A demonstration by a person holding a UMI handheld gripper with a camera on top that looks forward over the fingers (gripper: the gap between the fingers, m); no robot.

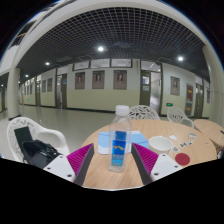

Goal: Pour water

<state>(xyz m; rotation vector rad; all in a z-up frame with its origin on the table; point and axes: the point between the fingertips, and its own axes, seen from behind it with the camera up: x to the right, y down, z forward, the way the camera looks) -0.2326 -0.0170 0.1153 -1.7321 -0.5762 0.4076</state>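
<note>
Bottle (120, 138) of clear plastic with a white cap and blue label stands upright between the fingers of my hand-held gripper (113, 163), whose pink pads sit either side of it with gaps showing, so the fingers are spread rather than clamped. I cannot read the label's writing or tell its water level. It rests on the round wooden worktop (150, 168). To the right lie a white bowl (161, 144) and a red lid (182, 158); the bowl's contents are hidden. A white chair (25, 135) stands left.
</note>
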